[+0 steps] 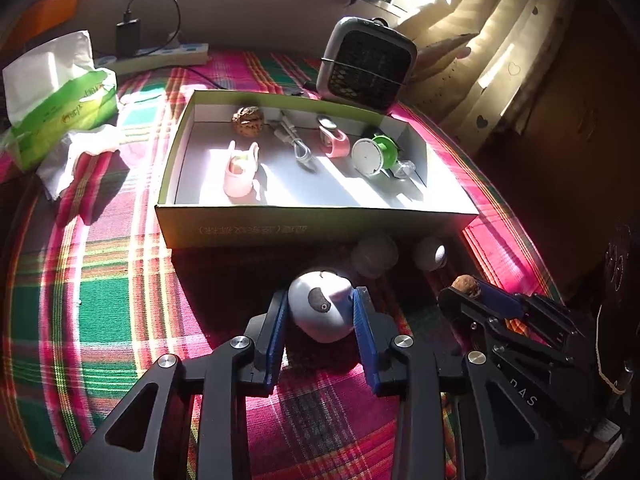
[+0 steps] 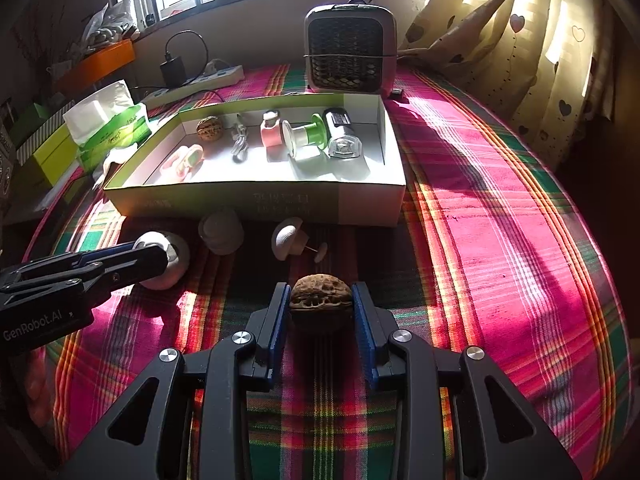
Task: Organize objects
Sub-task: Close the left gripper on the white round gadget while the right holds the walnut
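Observation:
My left gripper (image 1: pixel 320 304) is shut on a white rounded toy (image 1: pixel 320 312) with a dark eye patch, in front of the open cardboard box (image 1: pixel 312 228). My right gripper (image 2: pixel 321 300) is shut on a brown walnut (image 2: pixel 321 298); it also shows in the left wrist view (image 1: pixel 466 285). The box (image 2: pixel 256 200) holds another walnut (image 2: pixel 209 128), a coiled white cable (image 2: pixel 239 142), a pink item (image 2: pixel 270 132), a green-and-white spool (image 2: pixel 304 136), a clear-and-black device (image 2: pixel 340 132) and a pale pink holder (image 1: pixel 240 168). The left gripper with its toy shows at the left of the right wrist view (image 2: pixel 160 256).
Two white rounded objects (image 2: pixel 221 230) (image 2: pixel 286 236) and a small white pin (image 2: pixel 320 250) lie on the plaid cloth in front of the box. A small heater (image 2: pixel 350 56) stands behind the box. A tissue pack (image 1: pixel 60 100), a power strip (image 2: pixel 208 76) and curtains (image 2: pixel 540 40) surround the table.

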Demonstrator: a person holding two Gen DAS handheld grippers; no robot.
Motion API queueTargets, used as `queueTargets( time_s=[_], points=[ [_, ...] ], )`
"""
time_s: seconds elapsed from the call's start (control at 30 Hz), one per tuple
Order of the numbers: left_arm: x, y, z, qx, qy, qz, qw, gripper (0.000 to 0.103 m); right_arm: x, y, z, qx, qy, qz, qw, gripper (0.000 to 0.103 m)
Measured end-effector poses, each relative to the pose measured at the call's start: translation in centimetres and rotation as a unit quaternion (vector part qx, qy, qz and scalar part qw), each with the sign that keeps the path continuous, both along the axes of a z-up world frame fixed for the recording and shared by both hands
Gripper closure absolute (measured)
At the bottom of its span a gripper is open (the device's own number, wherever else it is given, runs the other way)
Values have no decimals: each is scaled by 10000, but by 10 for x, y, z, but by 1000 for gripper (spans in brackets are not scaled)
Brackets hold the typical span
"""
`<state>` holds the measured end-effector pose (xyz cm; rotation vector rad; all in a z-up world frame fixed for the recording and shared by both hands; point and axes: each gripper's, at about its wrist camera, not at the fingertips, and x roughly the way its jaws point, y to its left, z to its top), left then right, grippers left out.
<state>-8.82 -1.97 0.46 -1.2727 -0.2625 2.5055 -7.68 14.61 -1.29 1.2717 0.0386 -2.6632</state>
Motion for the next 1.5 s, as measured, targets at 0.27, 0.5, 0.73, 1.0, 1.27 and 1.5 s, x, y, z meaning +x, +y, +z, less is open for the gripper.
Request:
queueTargets(
  time_s=[0.27, 0.5, 0.73, 1.0, 1.27, 1.5],
  points=[
    [18, -2, 6, -174, 132, 103, 9997, 84, 0, 1, 0, -14, -1, 1, 10000, 71],
    [18, -6, 2, -116, 165, 221, 9996, 82, 0, 0, 0, 35, 2, -1, 10000, 71],
    [13, -3, -2, -148, 77, 224, 9996, 78, 0, 1, 1, -65, -6, 1, 10000, 71],
    [1, -2, -1, -159, 15, 321, 9994, 67, -1, -2, 0, 36, 2, 20, 10000, 71],
    [-6, -5, -2, -93, 21, 471, 9988, 73, -2, 0, 0, -35, -1, 33, 10000, 71],
    [-4, 0, -1, -191, 47, 569, 9982, 74, -1, 2, 0, -144, -9, 77, 9999, 71]
  ],
)
